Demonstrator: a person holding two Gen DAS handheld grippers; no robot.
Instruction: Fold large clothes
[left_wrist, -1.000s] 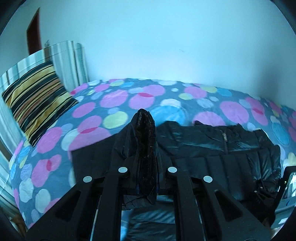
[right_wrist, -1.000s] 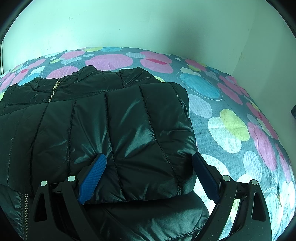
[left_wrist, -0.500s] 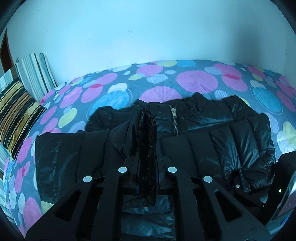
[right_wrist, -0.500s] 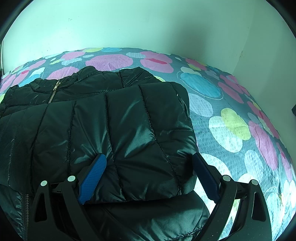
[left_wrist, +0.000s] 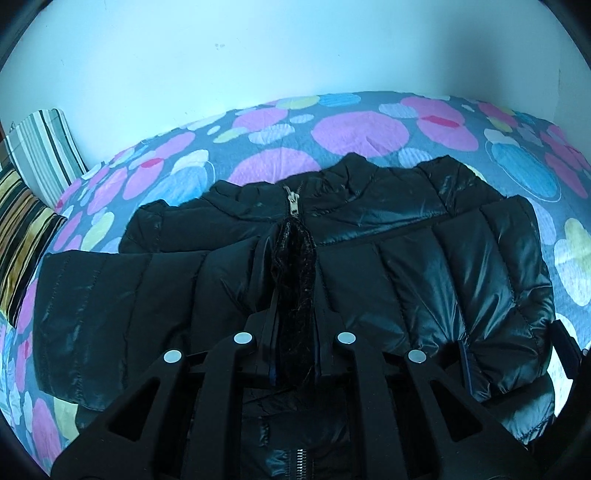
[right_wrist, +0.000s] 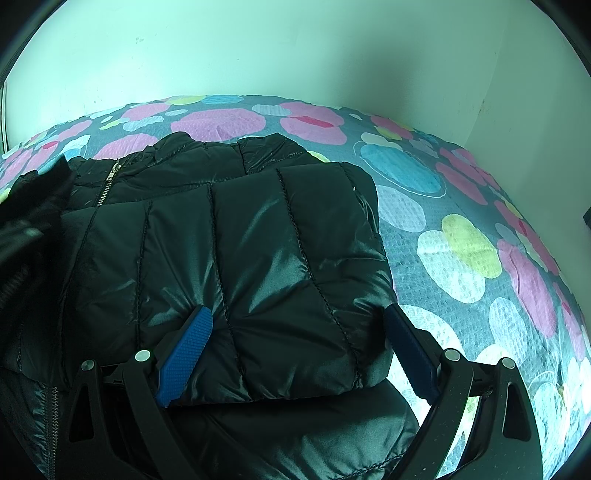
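A black quilted puffer jacket lies on the bed, zipper up, collar toward the wall. My left gripper is shut on the cuff of the jacket's left sleeve and holds it over the jacket's chest near the zipper pull. In the right wrist view the right sleeve lies folded across the jacket. My right gripper is open, its blue pads either side of that folded sleeve. The right gripper also shows at the left wrist view's right edge.
The bed has a grey sheet with pink, blue and green circles. Striped pillows lie at the bed's left end. A white wall runs behind the bed, with a corner at the right.
My left gripper has carried the sleeve cuff rightward over the jacket's chest, so the left sleeve now lies across the body. The right gripper has stayed open and still.
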